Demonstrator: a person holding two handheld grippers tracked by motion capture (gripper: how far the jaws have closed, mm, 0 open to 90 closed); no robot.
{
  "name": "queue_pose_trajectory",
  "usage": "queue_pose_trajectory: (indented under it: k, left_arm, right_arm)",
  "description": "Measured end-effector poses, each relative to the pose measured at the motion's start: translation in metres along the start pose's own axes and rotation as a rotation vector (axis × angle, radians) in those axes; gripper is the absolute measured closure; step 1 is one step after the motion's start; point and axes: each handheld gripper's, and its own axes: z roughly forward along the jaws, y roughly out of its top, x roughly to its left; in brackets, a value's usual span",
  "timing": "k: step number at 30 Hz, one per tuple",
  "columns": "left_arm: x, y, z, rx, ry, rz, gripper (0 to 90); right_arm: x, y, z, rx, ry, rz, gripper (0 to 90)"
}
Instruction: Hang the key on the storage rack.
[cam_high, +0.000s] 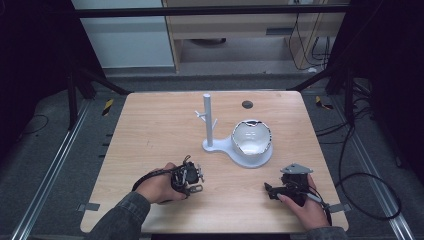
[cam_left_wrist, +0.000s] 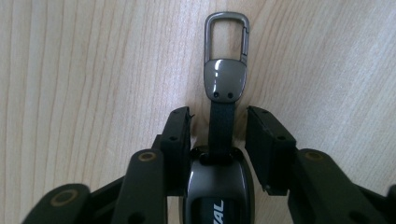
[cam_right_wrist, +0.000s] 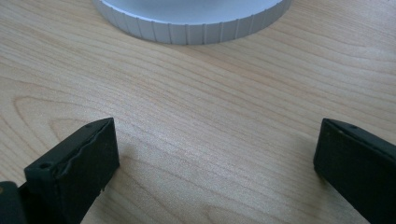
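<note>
From above: my left tongs (cam_high: 192, 181) lie low on the tabletop (cam_high: 150, 130), my hand wrapped round them from the side, forearm slanting in from the lower left. The key fob (cam_high: 196, 188) sits right at their tip. My right tongs (cam_high: 272, 190) rest near the front right edge, pointing left, my hand gripping from behind. Past both stands the white stand (cam_high: 208, 125) with its bowl (cam_high: 251, 137).

Left gripper view: the fob (cam_left_wrist: 219, 186) lies flat between my jaws, strap and carabiner clip (cam_left_wrist: 227, 35) stretching out ahead. White letters "AL" read on its body; the rest is cut off. My left tongs (cam_left_wrist: 218, 135) are narrow: the left pad looks to touch the fob's edge, the right pad stands just off it, so no grip yet.

Right gripper view: my right tongs (cam_right_wrist: 212, 163) gape wide over bare wood, with the stand's ribbed base (cam_right_wrist: 191, 23) ahead.
</note>
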Motion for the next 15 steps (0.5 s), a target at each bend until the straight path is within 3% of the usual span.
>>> queue_pose_trajectory:
  k: [9,15]
  left_arm:
    - [0.0030,0.0018,0.0025,0.016,-0.023,-0.003,67.8]
    - [0.0036,0.0020,0.0033,0.019,-0.057,-0.025,78.9]
  right_arm:
    - [0.0000,0.0000,0.0000,0.000,0.000,0.000,0.4]
    - [0.0000,0.0000,0.0000,0.000,0.000,0.000,0.4]
